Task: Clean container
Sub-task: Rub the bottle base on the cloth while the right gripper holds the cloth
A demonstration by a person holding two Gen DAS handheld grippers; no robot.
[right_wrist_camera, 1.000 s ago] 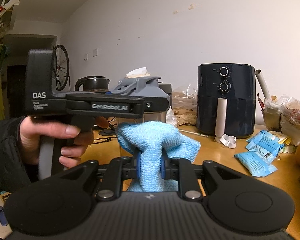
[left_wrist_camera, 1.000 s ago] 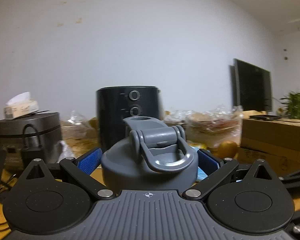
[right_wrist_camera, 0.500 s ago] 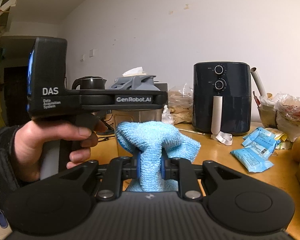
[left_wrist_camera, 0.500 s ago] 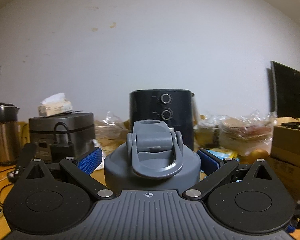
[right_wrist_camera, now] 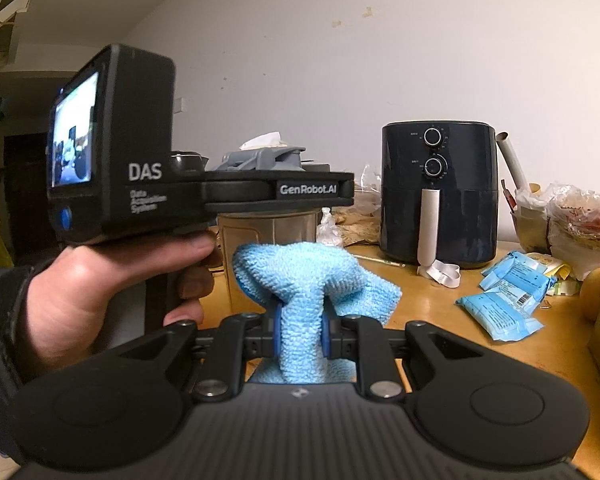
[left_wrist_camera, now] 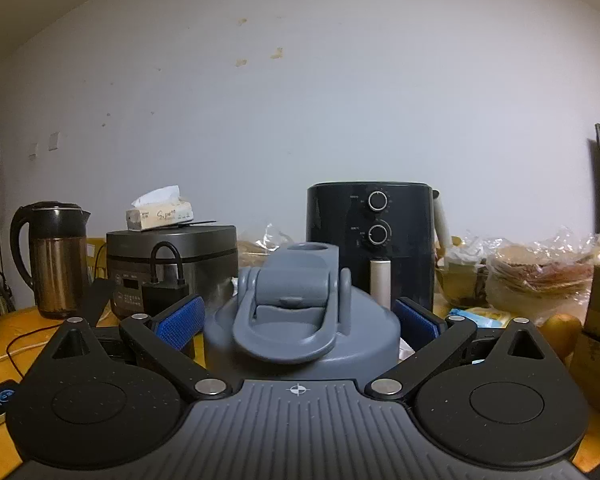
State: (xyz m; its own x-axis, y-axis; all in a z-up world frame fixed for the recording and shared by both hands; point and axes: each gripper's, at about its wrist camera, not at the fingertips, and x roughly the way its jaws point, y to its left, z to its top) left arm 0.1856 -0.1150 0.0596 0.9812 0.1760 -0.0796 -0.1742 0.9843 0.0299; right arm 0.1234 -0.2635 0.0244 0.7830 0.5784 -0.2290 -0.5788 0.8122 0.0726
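Left tool grips the clear plastic container with grey handled lid at the neck. Right tool, nearly closed, pinches a light-blue microfibre cloth near the container's right side.

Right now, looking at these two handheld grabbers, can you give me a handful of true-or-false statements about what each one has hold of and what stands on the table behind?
1. The right gripper pinches a blue cloth. True.
2. The left gripper holds a red mug. False: it holds a container with a grey lid around the top.
3. The container's body is clear. True.
4. The black air fryer has two round dials on its front. True.
5. The tissue box sits on top of the air fryer. False: it sits on the grey cooker.
6. The kettle stands right of the air fryer. False: it is far to its left.
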